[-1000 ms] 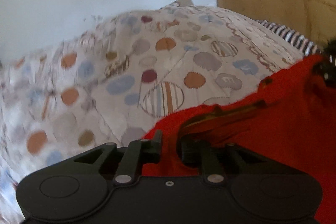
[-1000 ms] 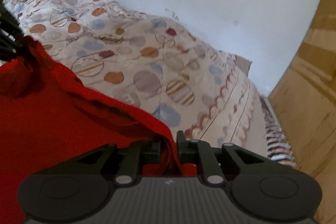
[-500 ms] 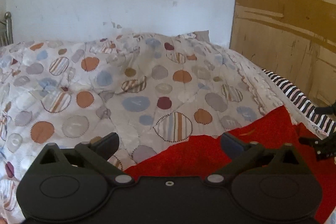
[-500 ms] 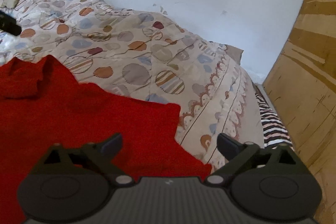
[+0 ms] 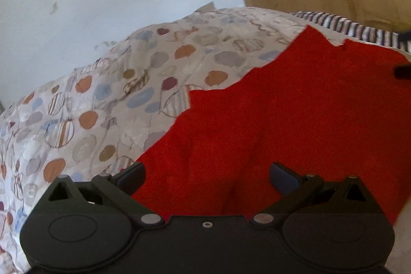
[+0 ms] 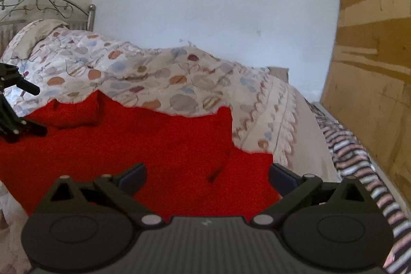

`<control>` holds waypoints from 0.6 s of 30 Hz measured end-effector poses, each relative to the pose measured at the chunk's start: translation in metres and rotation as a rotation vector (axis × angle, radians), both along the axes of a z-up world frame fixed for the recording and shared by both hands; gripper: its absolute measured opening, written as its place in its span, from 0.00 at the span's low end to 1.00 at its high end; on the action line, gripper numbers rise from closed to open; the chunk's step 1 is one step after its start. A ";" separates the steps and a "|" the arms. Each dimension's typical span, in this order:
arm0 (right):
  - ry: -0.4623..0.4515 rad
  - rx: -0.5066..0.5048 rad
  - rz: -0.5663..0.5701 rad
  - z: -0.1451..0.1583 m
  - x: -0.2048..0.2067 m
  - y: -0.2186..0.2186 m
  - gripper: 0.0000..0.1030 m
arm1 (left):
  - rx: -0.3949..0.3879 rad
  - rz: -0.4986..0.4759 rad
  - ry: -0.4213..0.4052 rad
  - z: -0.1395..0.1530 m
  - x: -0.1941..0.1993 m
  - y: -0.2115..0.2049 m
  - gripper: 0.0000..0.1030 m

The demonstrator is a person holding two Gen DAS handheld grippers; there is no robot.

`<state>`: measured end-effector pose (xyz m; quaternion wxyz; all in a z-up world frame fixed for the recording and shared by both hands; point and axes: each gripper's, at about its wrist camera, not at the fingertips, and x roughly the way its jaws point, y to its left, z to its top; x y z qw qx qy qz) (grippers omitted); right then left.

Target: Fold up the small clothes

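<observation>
Nearest the camera, the left tool point(image 5: 206, 177) has its fingers spread wide, gripping nothing. The right tool point(image 6: 206, 177) is equally wide and empty. A bright red fabric garment point(image 6: 143, 145) lies spread on the bed directly beneath and ahead of both tools. Beyond it stretches a pale quilt with coloured circular patches point(image 6: 159, 78), then a white wall point(image 6: 218, 4).

Left gripper point(image 5: 207, 175) was level and low, fingers spread wide, nothing between the pads. Right gripper point(image 6: 207, 175) was in the same pose, jaws wide apart, pads bare. Left gripper appeared at the left edge of the right wrist view.
</observation>
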<state>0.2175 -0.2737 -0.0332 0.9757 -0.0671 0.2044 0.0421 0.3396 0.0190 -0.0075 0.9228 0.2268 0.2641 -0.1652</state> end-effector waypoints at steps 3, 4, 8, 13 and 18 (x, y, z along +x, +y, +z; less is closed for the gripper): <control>0.029 0.028 -0.026 -0.008 -0.003 -0.003 1.00 | 0.018 0.148 -0.026 0.001 0.018 0.009 0.99; 0.035 0.042 -0.032 -0.009 -0.004 -0.004 1.00 | -0.003 0.195 -0.026 0.003 0.025 0.017 0.99; 0.041 0.072 -0.050 -0.012 -0.009 -0.009 1.00 | -0.125 0.377 0.002 0.012 0.042 0.058 0.99; 0.035 0.072 -0.055 -0.011 -0.012 -0.011 1.00 | -0.191 0.515 0.022 0.015 0.045 0.099 0.99; 0.009 0.104 -0.032 -0.003 -0.007 -0.012 1.00 | -0.294 0.532 0.027 0.020 0.016 0.115 0.99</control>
